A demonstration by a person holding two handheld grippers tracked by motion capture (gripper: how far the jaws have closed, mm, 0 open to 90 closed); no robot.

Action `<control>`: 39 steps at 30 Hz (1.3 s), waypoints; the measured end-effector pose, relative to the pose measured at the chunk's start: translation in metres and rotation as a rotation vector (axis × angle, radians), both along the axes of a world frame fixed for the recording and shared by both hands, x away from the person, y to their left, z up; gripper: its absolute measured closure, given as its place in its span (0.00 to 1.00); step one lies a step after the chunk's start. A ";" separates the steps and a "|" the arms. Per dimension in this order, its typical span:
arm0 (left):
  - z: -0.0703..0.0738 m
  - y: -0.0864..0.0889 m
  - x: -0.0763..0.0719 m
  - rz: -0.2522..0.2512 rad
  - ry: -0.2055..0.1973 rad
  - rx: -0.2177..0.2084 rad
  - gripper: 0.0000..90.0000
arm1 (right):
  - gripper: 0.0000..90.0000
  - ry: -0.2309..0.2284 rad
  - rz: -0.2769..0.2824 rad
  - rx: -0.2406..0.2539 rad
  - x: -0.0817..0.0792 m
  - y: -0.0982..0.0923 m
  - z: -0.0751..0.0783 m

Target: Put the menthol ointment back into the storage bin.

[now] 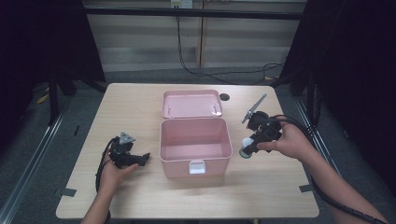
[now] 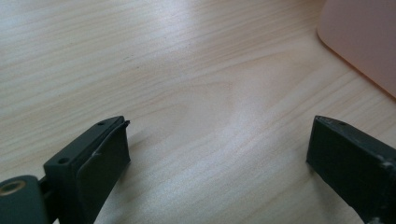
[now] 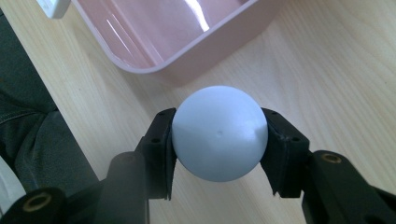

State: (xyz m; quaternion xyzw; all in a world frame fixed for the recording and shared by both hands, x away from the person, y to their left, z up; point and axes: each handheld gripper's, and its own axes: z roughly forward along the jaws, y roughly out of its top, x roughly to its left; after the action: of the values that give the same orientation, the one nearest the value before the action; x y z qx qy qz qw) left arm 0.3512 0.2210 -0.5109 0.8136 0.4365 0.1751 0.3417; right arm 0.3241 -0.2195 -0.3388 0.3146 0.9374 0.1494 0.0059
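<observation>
A pale blue ball (image 3: pixel 219 133) sits between the pads of my right gripper (image 3: pixel 219 140), which is shut on it a little above the table. In the high view the right gripper (image 1: pixel 246 151) holds the ball (image 1: pixel 245 145) just right of the open pink box (image 1: pixel 195 144). The box rim (image 3: pixel 187 51) lies close ahead of the ball. My left gripper (image 1: pixel 144 158) rests low at the box's left side. Its jaws stand wide apart over bare wood, left gripper (image 2: pixel 219 149) open with nothing between them.
The box lid (image 1: pixel 191 103) lies folded back behind the box, and a white latch (image 1: pixel 196 167) hangs on its front wall. A pink corner of the box (image 2: pixel 364 42) shows ahead of the left gripper. Black cables trail over the floor beyond the table (image 1: pixel 140 107).
</observation>
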 end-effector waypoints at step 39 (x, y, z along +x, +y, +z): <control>0.000 -0.001 0.000 -0.015 0.010 0.003 0.03 | 0.56 -0.024 -0.023 -0.053 0.032 0.026 0.051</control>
State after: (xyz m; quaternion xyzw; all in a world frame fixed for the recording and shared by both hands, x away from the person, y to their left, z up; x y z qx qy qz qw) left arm 0.3514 0.2201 -0.5109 0.8182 0.4318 0.1692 0.3399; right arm 0.3557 -0.1934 -0.2878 0.3234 0.9372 0.1280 0.0271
